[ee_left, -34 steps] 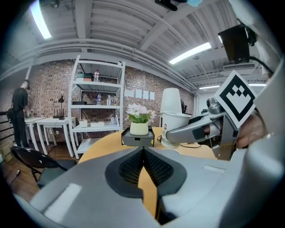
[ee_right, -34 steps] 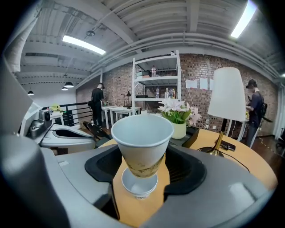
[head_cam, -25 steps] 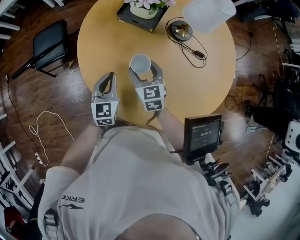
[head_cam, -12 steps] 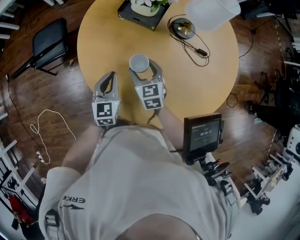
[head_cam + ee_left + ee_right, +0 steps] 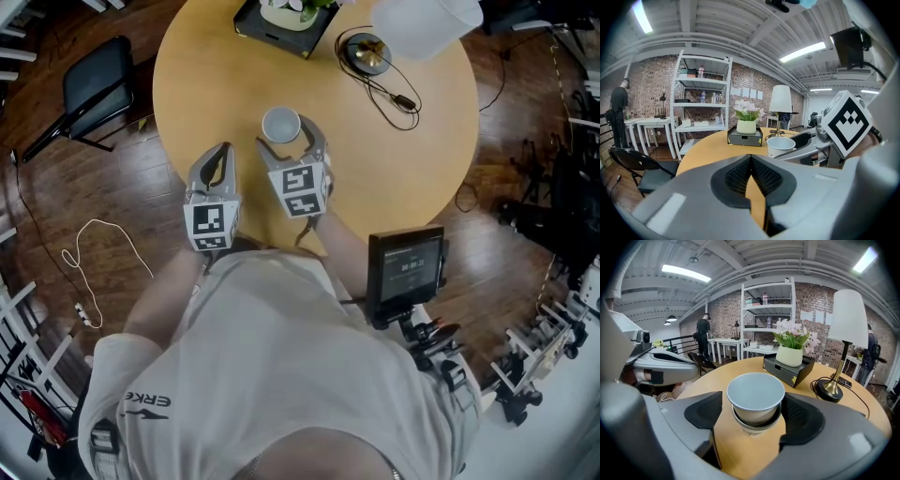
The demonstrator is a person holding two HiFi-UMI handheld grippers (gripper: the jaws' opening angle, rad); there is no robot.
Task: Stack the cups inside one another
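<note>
Round cups (image 5: 756, 399) | right tool (image 5: 753, 414) just widened, nesting unseen overhead | left tool (image 5: 751, 177) closed

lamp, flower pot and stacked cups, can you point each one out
lamp (image 5: 847, 317), right gripper view, middle of the white shade
flower pot (image 5: 790, 356), right gripper view, front of the pale pot
stacked cups (image 5: 754, 414), right gripper view, side wall of the inner cup

Head view: lampshade (image 5: 427, 23) & flower box (image 5: 300, 42) cut off by top edge, table (image 5: 394, 159) near edge hidden under person (image 5: 281, 375); outer cup (image 5: 756, 430) mostly hidden by inner cup (image 5: 755, 393), its print unreadable.
</note>
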